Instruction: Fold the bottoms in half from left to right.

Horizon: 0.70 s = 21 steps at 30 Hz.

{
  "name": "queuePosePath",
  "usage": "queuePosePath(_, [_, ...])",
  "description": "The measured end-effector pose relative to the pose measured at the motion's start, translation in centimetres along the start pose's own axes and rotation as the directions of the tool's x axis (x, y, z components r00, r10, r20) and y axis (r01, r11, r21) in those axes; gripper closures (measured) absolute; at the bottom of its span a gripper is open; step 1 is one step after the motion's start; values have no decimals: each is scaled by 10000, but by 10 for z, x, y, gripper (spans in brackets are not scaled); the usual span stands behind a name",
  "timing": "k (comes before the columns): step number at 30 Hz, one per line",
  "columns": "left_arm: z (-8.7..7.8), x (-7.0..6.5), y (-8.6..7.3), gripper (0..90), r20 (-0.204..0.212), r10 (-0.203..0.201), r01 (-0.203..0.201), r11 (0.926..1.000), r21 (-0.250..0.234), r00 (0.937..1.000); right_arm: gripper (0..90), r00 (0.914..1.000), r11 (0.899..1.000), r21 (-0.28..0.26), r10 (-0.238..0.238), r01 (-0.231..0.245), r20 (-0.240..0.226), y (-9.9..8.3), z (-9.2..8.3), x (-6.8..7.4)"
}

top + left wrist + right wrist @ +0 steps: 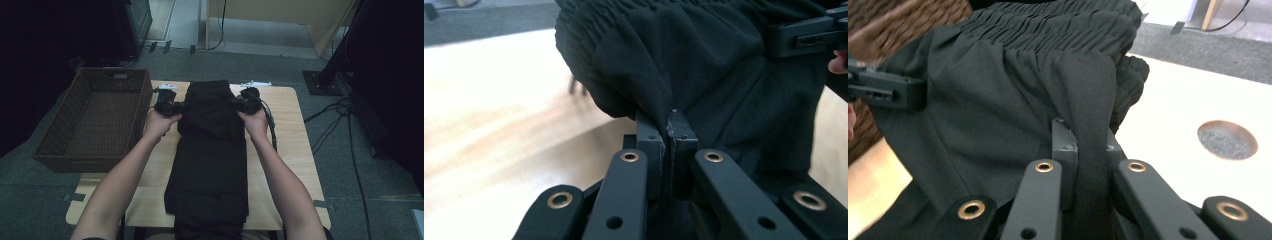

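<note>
A black garment [210, 145] with an elastic gathered waistband lies lengthwise down the wooden table [292, 145]; its far part is lifted off the surface. My left gripper [176, 107] is shut on the garment's left edge, and the cloth [684, 65] is pinched between its jaws [667, 130]. At the garment's right edge my right gripper [239, 105] is shut on a fold of the cloth [1013, 85], clamped at its tips [1083, 145]. Each gripper view shows the other gripper's jaw at the garment's far side.
A dark wicker basket [60, 135] sits left of the table, close to my left hand. The table has a round hole [1227, 139] near its right side. Cables [345, 120] run over the grey floor at right. A stand base [322, 82] is behind the table's right corner.
</note>
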<state>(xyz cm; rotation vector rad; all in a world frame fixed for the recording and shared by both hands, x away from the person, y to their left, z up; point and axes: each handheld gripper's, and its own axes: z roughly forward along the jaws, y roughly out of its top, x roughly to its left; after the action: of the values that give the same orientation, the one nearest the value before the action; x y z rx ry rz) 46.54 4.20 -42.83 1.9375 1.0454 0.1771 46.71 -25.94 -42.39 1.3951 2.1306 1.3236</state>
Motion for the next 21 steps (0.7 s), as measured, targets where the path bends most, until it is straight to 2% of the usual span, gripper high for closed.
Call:
queuePosePath(1, [-4,-4,-7,878,87,111,-112,9999,56,9999,843,9997,9997,156,-176,178,-150,-11,-8,7])
queuePosePath(3, [-13,-14,-22,878,295,397,-405,9988,267,9988,840,9994,9990,352,-269,278,-237,-21,-16,13])
queuePosePath(11, [-24,-32,-73,874,843,396,-483,9934,1037,9957,841,9946,9977,630,-181,246,-1024,-74,-42,34])
queuePosePath(13, [-27,-37,-84,872,883,579,-679,9911,1147,9944,841,9927,9973,703,-135,220,-1200,-85,-47,39])
queuePosePath(16, [-31,-44,-100,865,879,925,-1049,9833,1488,9918,841,9894,9947,975,-196,339,-1440,-103,-51,46])
queuePosePath(19, [-32,-48,-115,861,1007,932,-1099,9784,1752,9905,839,9878,9898,1319,-326,530,-1523,-123,-54,53])
queuePosePath(21, [-31,-49,-122,858,1071,1012,-1203,9741,1913,9891,838,9879,9840,1585,-583,812,-1440,-136,-54,56])
